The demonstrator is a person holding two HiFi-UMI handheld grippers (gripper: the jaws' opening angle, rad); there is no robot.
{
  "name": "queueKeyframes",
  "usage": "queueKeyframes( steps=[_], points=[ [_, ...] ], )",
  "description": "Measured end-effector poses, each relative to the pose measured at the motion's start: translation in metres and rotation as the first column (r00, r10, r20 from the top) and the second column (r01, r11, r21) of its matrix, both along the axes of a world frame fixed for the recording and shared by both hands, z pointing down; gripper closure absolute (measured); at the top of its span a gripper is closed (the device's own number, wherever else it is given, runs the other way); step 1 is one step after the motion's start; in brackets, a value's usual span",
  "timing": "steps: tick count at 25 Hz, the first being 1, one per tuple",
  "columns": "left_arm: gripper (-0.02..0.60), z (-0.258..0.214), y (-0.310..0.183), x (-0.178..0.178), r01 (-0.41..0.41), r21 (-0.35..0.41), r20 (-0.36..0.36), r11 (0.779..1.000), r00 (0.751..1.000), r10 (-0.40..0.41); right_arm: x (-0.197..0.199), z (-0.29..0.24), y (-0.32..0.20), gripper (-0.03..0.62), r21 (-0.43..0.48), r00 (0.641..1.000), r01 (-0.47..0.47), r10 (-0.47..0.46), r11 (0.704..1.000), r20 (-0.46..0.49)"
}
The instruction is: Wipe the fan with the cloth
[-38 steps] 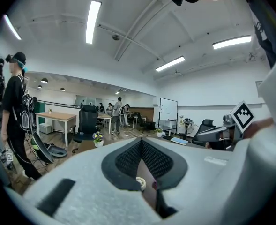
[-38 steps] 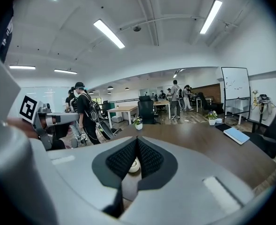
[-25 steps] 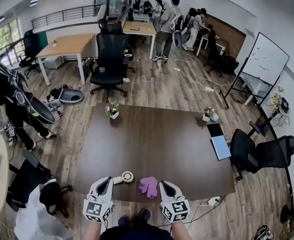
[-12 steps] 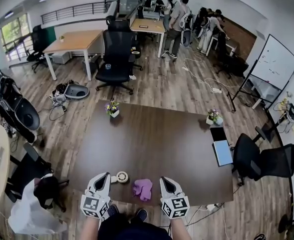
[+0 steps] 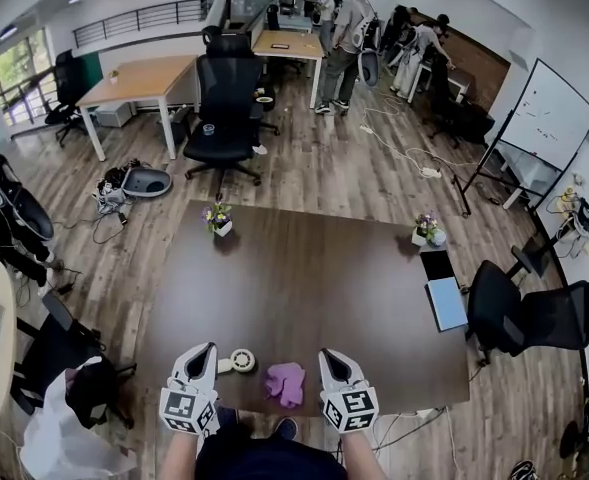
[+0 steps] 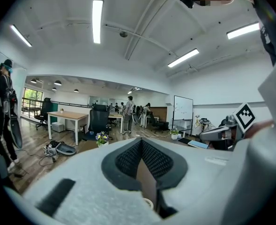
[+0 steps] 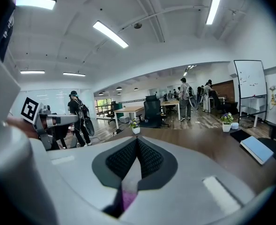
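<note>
A small white round fan (image 5: 240, 360) lies flat near the front edge of the dark brown table (image 5: 314, 278). A crumpled purple cloth (image 5: 285, 381) lies just right of it. My left gripper (image 5: 209, 349) hovers at the table edge just left of the fan, jaws shut and empty. My right gripper (image 5: 327, 355) hovers just right of the cloth, also shut and empty. In the left gripper view the shut left gripper (image 6: 141, 142) hides most of the table, and a sliver of the fan (image 6: 148, 202) shows below it. In the right gripper view the shut right gripper (image 7: 137, 139) leaves only a sliver of the cloth (image 7: 127, 198) showing.
Two small flower pots (image 5: 218, 218) (image 5: 426, 231) stand at the table's far corners. A tablet (image 5: 443, 303) lies at the right edge, with a black office chair (image 5: 534, 313) beside it. Another chair (image 5: 219, 108) stands beyond the table. People stand at the back of the room.
Both grippers have edged forward over the table's front edge, closer to the fan and cloth. Their jaws stay shut. The person at the far left has slipped mostly out of view.
</note>
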State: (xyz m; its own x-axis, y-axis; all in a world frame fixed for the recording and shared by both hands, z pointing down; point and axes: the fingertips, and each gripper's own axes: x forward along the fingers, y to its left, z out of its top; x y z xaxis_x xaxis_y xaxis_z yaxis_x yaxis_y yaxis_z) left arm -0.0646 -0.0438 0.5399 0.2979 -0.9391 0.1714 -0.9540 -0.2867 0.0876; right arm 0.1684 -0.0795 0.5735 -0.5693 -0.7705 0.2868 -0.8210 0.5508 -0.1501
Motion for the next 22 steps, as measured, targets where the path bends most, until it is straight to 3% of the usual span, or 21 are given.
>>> queueKeyframes(
  steps=[10, 15, 17, 22],
  points=[
    [0.589, 0.006, -0.027, -0.018, -0.019, -0.012, 0.011, 1.0, 1.0, 0.019, -0.013, 0.0, -0.024, 0.586, 0.003, 1.0, -0.02, 0.02, 1.0, -0.01],
    [0.589, 0.026, -0.03, -0.028, -0.036, -0.052, 0.024, 0.998, 0.999, 0.038, -0.034, 0.047, -0.019, 0.585, -0.096, 0.992, 0.043, -0.054, 0.994, -0.117],
    [0.589, 0.034, -0.03, -0.033, -0.035, -0.068, 0.019, 0.997, 0.999, 0.036, -0.045, 0.082, -0.01, 0.461, -0.177, 0.972, 0.1, -0.134, 0.979, -0.195],
    [0.589, 0.046, -0.032, -0.041, -0.042, -0.09, 0.025, 0.995, 0.999, 0.044, -0.062, 0.185, 0.021, 0.31, -0.407, 0.879, 0.193, -0.342, 0.893, -0.332]
  ],
)
